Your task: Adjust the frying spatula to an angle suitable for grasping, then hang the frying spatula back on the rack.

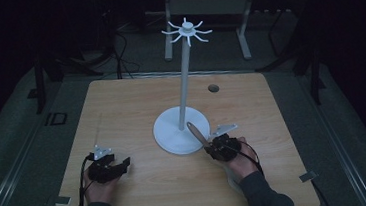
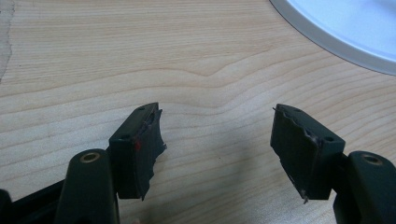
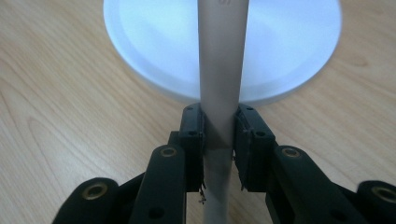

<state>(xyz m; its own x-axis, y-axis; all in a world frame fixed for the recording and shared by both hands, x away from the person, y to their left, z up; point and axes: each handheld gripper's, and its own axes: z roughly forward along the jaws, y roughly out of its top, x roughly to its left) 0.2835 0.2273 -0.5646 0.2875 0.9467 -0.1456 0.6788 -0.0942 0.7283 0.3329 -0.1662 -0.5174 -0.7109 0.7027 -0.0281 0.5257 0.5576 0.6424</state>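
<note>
Two tools low on pale wood-grain worktop (image 1: 136, 102) in dark room: left tool (image 2: 217, 140) spread, near-left; right tool (image 3: 218, 140) pinching grey stick (image 3: 220, 84) at white stand (image 1: 181, 129) base, centre.

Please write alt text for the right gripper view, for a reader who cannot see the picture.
The right gripper is shut on a pale, flat handle that runs up the middle of the picture. Behind it lies the round white base of a stand, on a light wooden table.
</note>
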